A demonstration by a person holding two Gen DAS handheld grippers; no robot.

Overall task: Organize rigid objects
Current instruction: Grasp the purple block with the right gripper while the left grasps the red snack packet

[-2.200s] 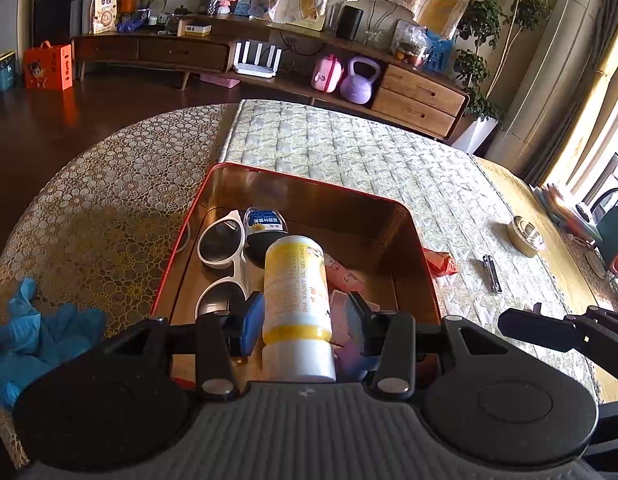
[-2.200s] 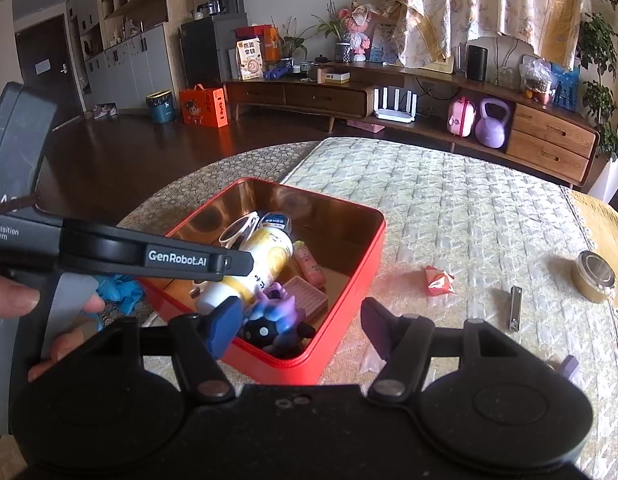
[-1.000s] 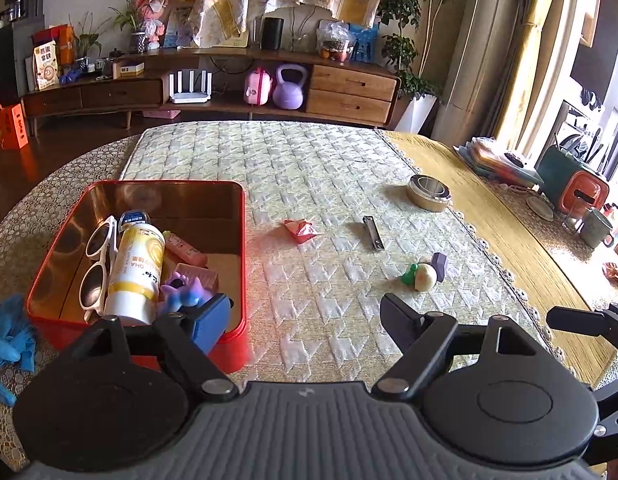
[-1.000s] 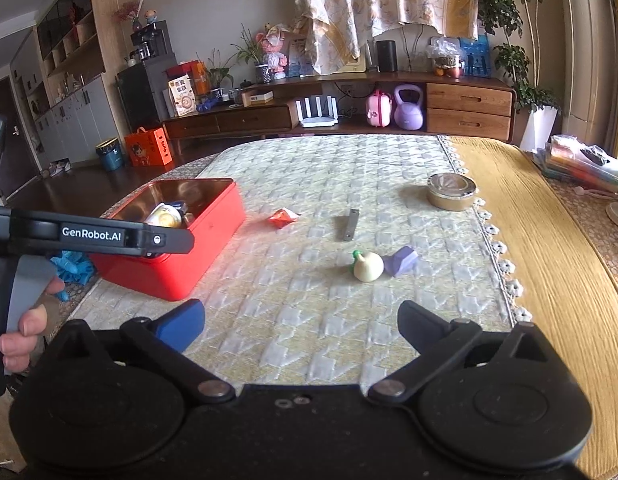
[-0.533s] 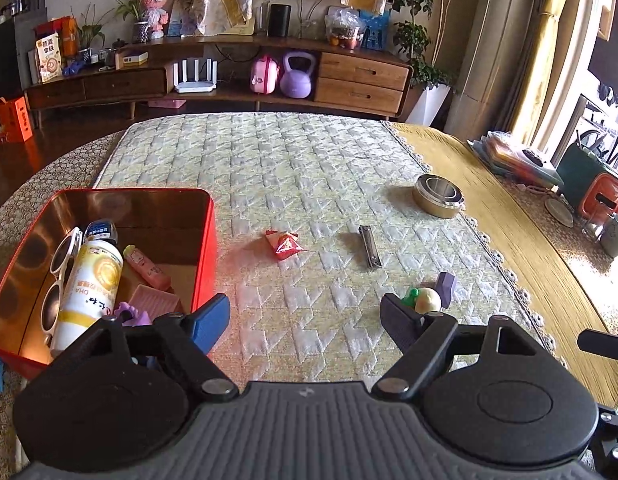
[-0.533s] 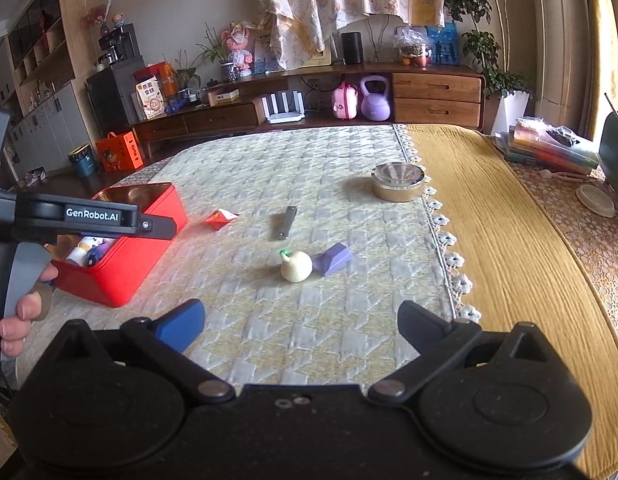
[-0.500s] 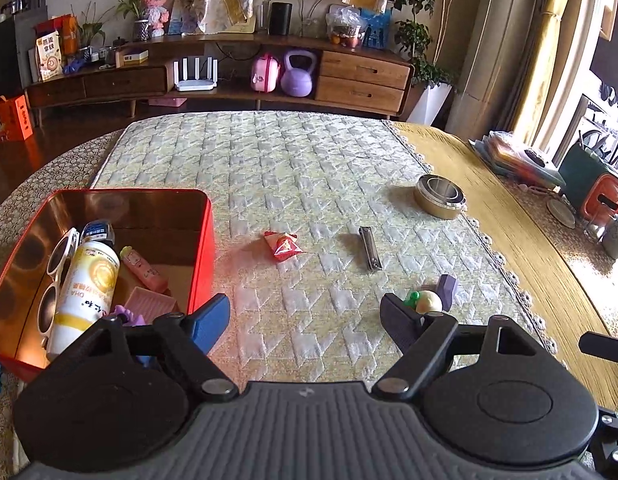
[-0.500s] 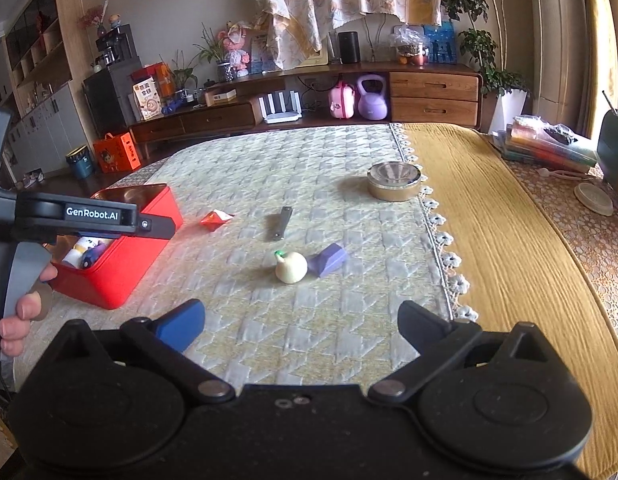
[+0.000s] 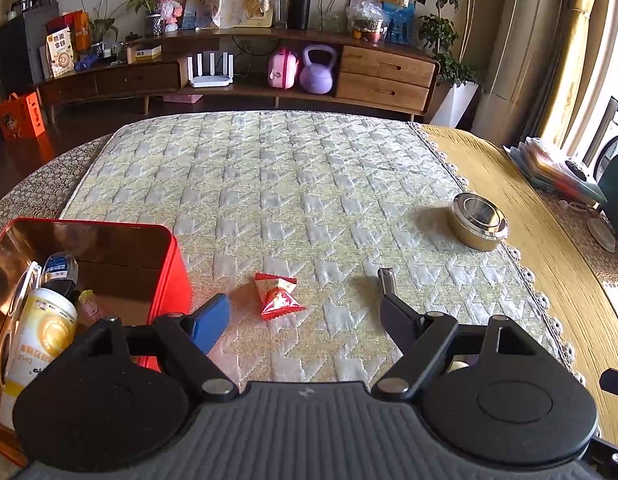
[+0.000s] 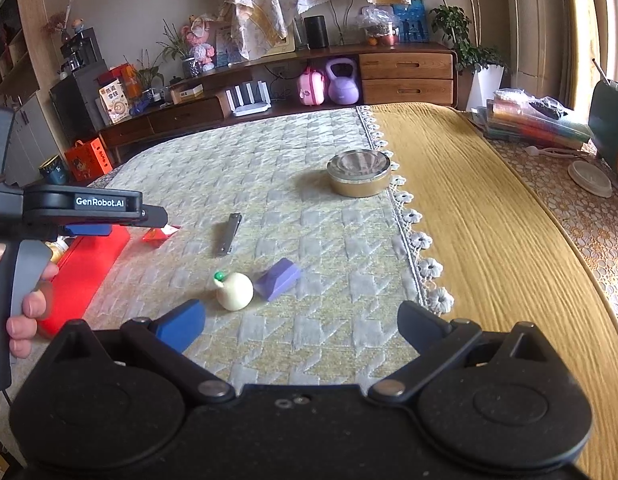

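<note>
Swinging away from the red tin [image 9: 165,264], the left gripper [image 9: 305,320] now hangs over the quilted mat [image 9: 293,184] with its jaws spread wide and nothing between them. A moment ago it was directly above the tin, where the white bottle [image 9: 41,336] now lies beside the sunglasses [image 9: 23,292]; that drop looks finished. The tin has slid to the near left of the left wrist view, and the red candy wrapper [image 9: 279,296] sits just ahead, between the blue pad and the dark pad, not touched yet. The nail clipper [image 9: 387,280] lies to its right, partly behind the dark finger.

The right gripper [image 10: 301,328] has also shifted rightward and is likewise wide open and empty. The cream onion toy [image 10: 235,290] and the purple block [image 10: 277,279] lie side by side just beyond its blue pad. Farther off, near the lace edge, stands the round metal tin [image 10: 359,179].

So the sorting seems partway done: several loose pieces remain on the mat, and each gripper appears lined up for its next pick.
</note>
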